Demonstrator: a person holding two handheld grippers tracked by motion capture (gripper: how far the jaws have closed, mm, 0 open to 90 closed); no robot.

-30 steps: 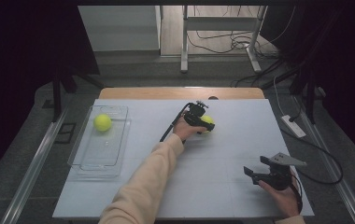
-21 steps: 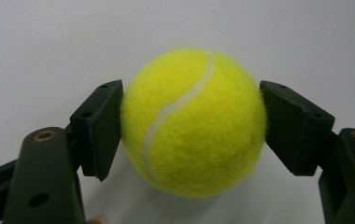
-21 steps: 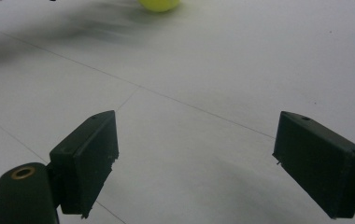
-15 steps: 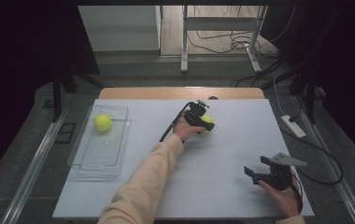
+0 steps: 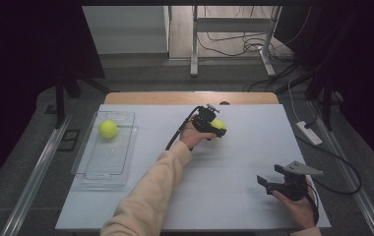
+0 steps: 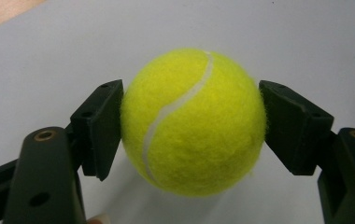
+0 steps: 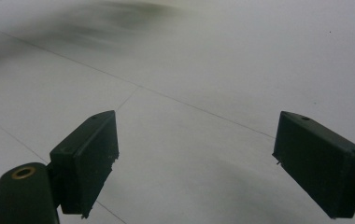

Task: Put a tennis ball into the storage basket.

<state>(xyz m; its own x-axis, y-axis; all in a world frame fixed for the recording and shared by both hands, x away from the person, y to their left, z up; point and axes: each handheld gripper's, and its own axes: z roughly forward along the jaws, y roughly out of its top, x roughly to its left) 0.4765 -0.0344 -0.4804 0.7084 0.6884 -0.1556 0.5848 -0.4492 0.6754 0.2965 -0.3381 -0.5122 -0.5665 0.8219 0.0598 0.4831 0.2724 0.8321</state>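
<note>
The tennis ball [image 6: 193, 122] sits on the white table [image 5: 234, 162], toward its far middle, pinched between the two black jaws of the left gripper [image 6: 190, 126]; each pad presses a side of the felt. Its underside and the spot where it meets the table are hidden from the left gripper view (only a soft shadow shows below), and no brand print can be read on the face turned to the camera, just the curved white seam. In the high view the same ball [image 5: 218, 125] is half covered by the left gripper [image 5: 213, 126] and the hand around it, so little more than a yellow edge shows.

The right gripper [image 5: 269, 183] is held near the table's near right corner, well apart from the ball, its jaws spread wide with nothing between them; its own view shows the pads [image 7: 89, 158] over bare table with faint seam lines.

A second tennis ball [image 5: 108, 129] lies in the far end of a clear tray [image 5: 92, 174] at the table's left edge; its walls are hard to make out.
</note>
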